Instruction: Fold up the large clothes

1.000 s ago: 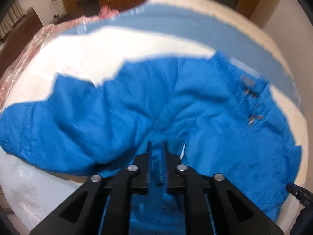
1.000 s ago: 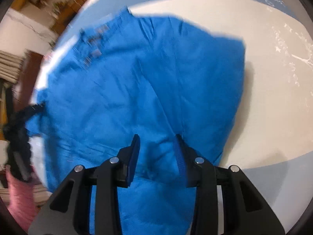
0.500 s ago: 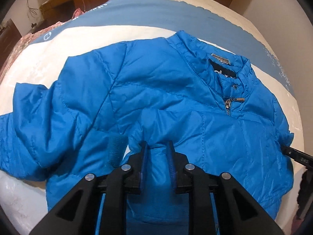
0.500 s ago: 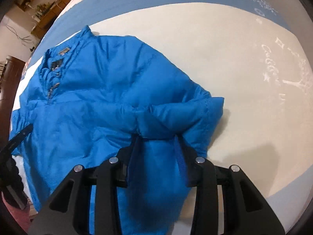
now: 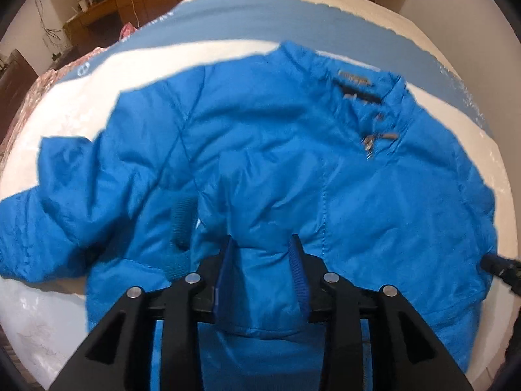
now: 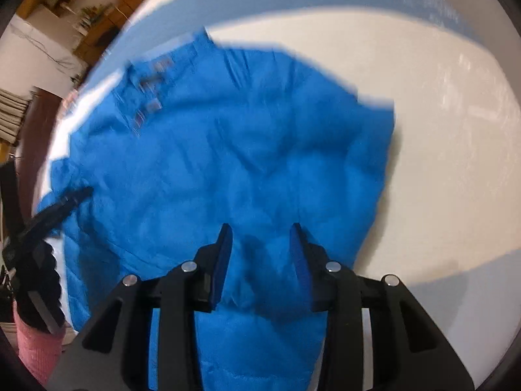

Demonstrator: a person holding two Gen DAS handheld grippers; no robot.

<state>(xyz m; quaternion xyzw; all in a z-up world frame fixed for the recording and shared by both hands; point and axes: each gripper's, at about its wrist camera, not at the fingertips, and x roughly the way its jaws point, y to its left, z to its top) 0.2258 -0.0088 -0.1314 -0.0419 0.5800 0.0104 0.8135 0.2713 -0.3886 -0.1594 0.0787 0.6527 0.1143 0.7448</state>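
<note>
Now, jacket (image 5: 293, 169): blue, spread on white/blue bed (image 5: 228, 19), collar far side.
Left claw (image 5: 262, 244): jaws apart, hem fabric bunched btwn fingers.
Right claw (image 6: 260, 231): jaws apart, over jacket's near edge; grip unclear.

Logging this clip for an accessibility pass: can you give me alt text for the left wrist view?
A bright blue puffer jacket lies spread front-up on a white and blue bed cover, collar at the far right. The left gripper has its jaws apart with jacket fabric bunched between them.
</note>
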